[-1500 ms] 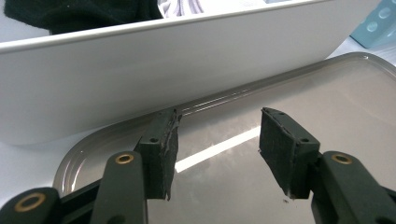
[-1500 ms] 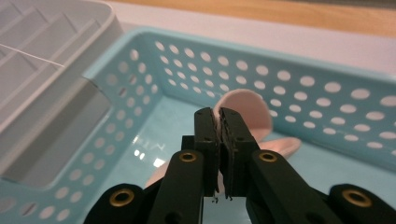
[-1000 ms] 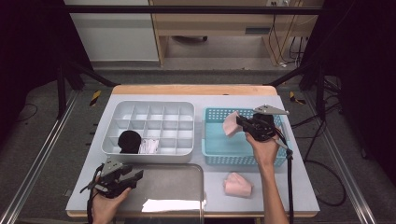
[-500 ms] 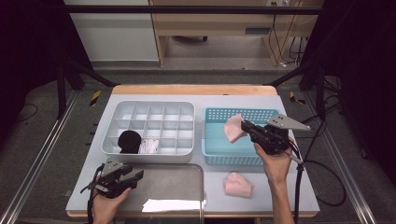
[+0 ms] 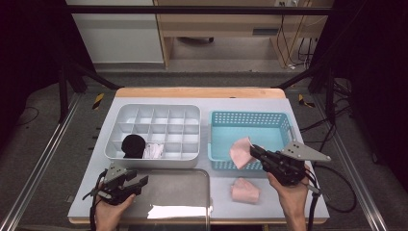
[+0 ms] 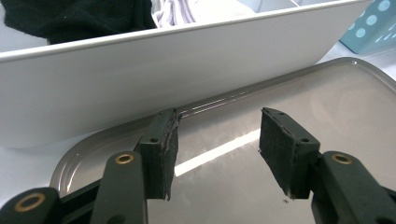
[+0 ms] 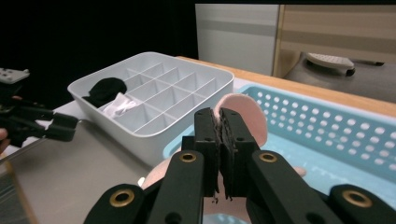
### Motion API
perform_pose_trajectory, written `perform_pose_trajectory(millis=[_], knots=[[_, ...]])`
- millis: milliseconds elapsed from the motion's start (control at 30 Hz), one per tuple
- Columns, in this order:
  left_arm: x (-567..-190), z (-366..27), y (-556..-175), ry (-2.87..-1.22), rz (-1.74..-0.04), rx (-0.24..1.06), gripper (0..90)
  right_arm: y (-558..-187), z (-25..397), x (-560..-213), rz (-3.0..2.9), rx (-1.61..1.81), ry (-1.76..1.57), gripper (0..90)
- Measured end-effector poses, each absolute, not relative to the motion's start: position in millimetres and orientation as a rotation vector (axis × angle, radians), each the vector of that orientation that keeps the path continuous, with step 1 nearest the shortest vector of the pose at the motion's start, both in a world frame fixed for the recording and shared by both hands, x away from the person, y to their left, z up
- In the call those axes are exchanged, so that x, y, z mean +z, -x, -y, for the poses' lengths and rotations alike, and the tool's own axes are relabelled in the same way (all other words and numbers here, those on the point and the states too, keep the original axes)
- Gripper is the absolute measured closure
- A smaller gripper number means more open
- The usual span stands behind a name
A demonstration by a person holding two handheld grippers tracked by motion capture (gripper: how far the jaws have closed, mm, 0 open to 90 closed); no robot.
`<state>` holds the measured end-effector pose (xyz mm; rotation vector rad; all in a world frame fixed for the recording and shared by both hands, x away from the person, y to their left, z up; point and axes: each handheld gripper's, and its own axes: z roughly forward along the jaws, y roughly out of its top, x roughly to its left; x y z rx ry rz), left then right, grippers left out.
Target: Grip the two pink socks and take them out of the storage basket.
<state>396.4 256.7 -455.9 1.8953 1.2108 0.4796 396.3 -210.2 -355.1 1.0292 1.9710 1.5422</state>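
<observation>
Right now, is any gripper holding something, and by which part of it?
The right gripper is shut on the pink cloth, pinching it at its edge. The left gripper is open and holds nothing.

A grey floor (image 5: 43, 144) is seen around the table (image 5: 202, 91), whose far edge is trimmed in pale wood. Behind it a white cabinet (image 5: 115, 43) and a wooden bench (image 5: 226, 24) are set side by side. Cables (image 5: 298, 43) are hung at the bench's right end. Both sides are left in darkness, crossed by black frame bars (image 5: 67, 72).
</observation>
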Motion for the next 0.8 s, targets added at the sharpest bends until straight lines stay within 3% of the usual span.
perform_pose_trajectory(millis=[800], knots=[[-454.0,-256.1,-392.1,-1.886,-1.203,0.482,46.1,-367.9,243.3,-404.1,-2.072,1.353,-1.23,86.5]])
